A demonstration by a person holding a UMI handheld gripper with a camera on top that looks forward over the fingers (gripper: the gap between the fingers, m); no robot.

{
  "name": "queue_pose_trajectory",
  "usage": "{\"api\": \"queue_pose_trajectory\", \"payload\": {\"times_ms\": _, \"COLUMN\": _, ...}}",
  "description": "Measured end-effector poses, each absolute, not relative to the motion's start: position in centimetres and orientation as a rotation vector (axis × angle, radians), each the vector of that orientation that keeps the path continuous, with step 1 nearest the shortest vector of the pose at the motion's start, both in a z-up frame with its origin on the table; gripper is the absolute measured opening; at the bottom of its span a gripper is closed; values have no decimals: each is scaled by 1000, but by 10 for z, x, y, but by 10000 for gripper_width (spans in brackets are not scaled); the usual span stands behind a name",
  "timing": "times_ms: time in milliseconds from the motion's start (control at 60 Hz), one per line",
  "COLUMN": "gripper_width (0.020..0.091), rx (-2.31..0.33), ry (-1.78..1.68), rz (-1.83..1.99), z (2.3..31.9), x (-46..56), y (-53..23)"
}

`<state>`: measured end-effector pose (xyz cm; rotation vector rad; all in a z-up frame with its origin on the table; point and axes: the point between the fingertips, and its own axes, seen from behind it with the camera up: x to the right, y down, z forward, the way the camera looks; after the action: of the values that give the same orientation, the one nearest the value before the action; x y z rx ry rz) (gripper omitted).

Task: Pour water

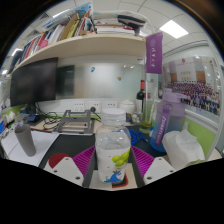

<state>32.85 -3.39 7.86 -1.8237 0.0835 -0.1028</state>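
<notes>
A clear plastic water bottle with a white cap (113, 148) stands upright between the two pink-padded fingers of the tongs (113, 166), pinched from both sides above the desk (60, 150), with a white box-shaped container (183, 148) to its right and a grey tumbler (24, 137) well to its left.

A clear, glossy plastic bottle (113, 148) with a white cap is seen between the matt magenta pads (84, 158) of the gripper (112, 170). A metal tray (76, 123) and a smooth white container (183, 148) are seen.
</notes>
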Motion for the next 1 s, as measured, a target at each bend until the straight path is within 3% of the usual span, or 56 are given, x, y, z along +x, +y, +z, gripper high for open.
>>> {"api": "queue_pose_trajectory", "payload": {"times_ms": 50, "gripper_width": 542, "rx": -1822, "ry": 58, "rz": -86, "z": 76, "x": 324, "y": -30}}
{"api": "queue_pose_trajectory", "payload": {"times_ms": 367, "gripper_width": 393, "rx": -1797, "ry": 43, "rz": -99, "z": 77, "x": 324, "y": -24}}
{"api": "queue_pose_trajectory", "payload": {"times_ms": 517, "gripper_width": 394, "rx": -1836, "ry": 41, "rz": -118, "z": 81, "x": 322, "y": -22}}
{"api": "queue_pose_trajectory", "payload": {"times_ms": 633, "gripper_width": 394, "rx": -1797, "ry": -64, "rz": -194, "z": 119, "x": 304, "y": -14}}
{"api": "queue_pose_trajectory", "payload": {"times_ms": 783, "gripper_width": 393, "rx": -1785, "ry": -382, "rz": -367, "z": 150, "x": 255, "y": 4}}
{"api": "queue_pose_trajectory", "payload": {"times_ms": 1000, "gripper_width": 393, "rx": -1703, "ry": -939, "rz": -769, "z": 157, "x": 183, "y": 20}}
